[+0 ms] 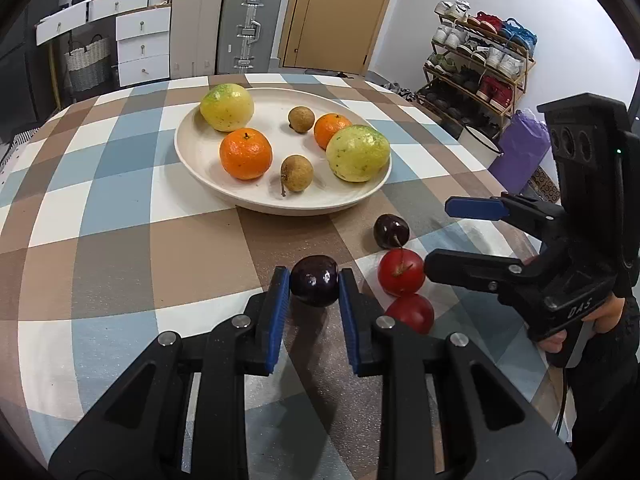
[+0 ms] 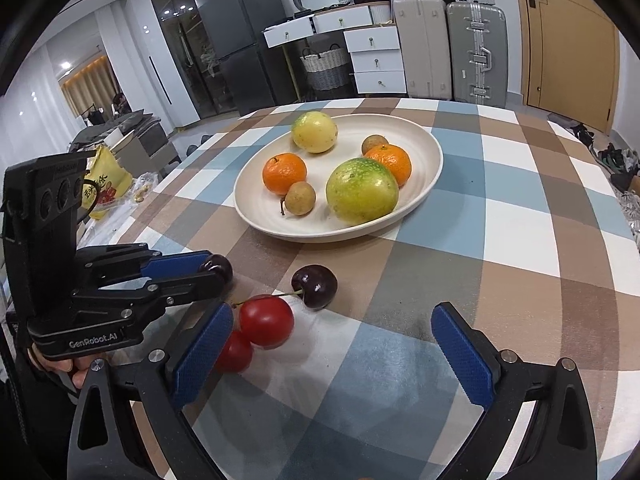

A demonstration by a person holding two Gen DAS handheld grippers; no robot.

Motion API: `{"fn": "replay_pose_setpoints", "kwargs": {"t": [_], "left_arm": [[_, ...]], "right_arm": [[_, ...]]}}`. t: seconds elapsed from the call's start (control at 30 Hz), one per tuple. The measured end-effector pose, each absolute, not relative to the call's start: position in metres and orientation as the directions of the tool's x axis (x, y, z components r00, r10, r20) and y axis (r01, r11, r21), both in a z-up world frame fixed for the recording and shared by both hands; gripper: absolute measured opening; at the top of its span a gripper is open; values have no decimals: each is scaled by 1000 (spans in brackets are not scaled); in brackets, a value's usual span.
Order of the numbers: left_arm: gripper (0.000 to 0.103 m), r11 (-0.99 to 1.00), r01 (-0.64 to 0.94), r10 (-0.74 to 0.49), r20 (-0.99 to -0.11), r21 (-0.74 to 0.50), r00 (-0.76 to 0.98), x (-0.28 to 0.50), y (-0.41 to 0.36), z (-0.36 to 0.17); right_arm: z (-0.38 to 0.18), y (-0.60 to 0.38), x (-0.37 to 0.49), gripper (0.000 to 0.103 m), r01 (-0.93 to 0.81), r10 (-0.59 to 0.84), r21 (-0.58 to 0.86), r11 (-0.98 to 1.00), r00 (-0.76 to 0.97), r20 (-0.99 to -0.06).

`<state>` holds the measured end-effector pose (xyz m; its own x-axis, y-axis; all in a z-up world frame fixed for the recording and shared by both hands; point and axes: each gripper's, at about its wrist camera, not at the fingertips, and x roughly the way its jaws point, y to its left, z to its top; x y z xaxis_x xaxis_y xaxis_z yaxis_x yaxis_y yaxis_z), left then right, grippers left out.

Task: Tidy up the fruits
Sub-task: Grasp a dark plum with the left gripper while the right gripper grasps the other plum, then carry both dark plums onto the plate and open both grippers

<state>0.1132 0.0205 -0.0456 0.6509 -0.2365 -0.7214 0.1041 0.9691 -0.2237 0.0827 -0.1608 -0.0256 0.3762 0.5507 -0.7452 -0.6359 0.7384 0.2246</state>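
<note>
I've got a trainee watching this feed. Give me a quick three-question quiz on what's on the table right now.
1. True or false: the left hand-held gripper is shut on a dark cherry.
2. How many fruits lie on the cream plate? A) four B) six C) eight
3. Fill in: the right hand-held gripper stands ____, with nothing between its pads.

Key: 1 true; 2 B, two oranges, two yellow-green fruits, two small brown ones; 3 open.
</note>
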Motion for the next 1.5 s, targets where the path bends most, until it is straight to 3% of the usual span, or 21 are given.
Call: {"fn": "replay_pose_setpoints", "kwargs": {"t": [0.13,0.33,0.57,0.7,1.5], "left_arm": [[22,970,97,-229,-720,-221,654,112,22,-45],[22,971,85,-223,-718,-223,659,112,25,-45],[22,972,81,-218,-720,-221,659,113,25,-45],[22,972,80,-218,-721,-221,658,113,25,-45],[22,977,45,-180,-692,-209,699,113,33,-33]], "right_arm": [[-29,-156,91,85,-616,566,268,741,358,-742],[-34,-147,100,75,-602,601,336,725,313,-735],[-37,-147,110,41,-561,628,404,723,290,-722],[-37,-147,109,29,-566,626,401,721,284,-726],[-2,-163,102,27,-592,690,416,690,364,-626]]}}
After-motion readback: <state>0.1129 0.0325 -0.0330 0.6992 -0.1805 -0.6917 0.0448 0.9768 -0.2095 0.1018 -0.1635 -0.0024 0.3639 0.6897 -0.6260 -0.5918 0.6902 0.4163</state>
